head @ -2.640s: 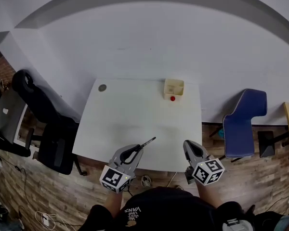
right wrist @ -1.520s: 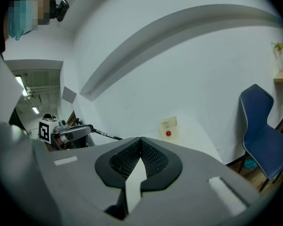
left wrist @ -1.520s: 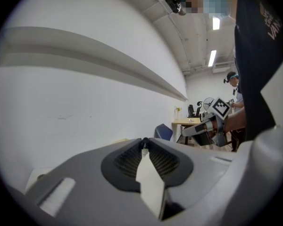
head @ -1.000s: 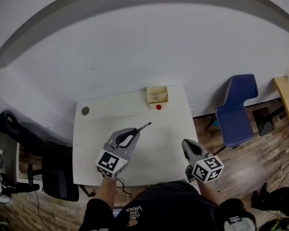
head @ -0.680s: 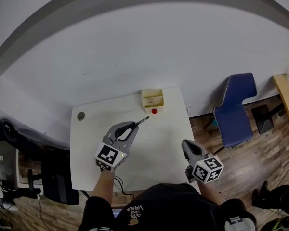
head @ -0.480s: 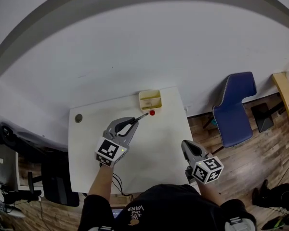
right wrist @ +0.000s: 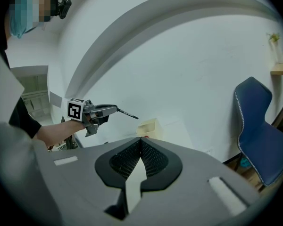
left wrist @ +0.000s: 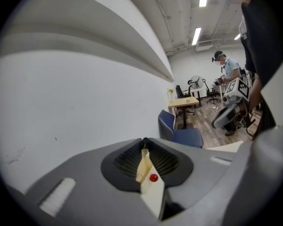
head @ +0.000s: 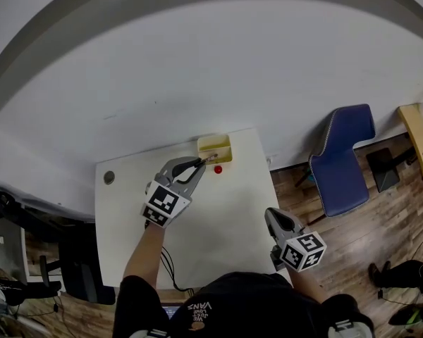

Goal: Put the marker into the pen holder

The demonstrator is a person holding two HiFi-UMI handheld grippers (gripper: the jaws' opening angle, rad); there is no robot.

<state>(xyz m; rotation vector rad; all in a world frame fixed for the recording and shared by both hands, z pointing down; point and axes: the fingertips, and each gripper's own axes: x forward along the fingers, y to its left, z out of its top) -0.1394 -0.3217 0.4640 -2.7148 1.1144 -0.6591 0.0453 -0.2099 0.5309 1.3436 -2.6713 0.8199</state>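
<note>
A pale yellow pen holder stands at the far edge of the white table, with a small red object just in front of it. My left gripper is shut on a thin black marker, whose tip reaches over the holder's near rim. In the left gripper view the holder and the red object show through the slit between the jaws. The right gripper view shows the left gripper, the marker and the holder. My right gripper hangs shut and empty near the table's front right corner.
A small grey disc lies at the table's far left corner. A blue chair stands right of the table, with a wooden desk beyond it. A black office chair is at the left. A white wall runs close behind the table.
My left gripper has carried the marker forward and to the right, from mid-table to the pen holder. The right gripper has stayed near the front edge.
</note>
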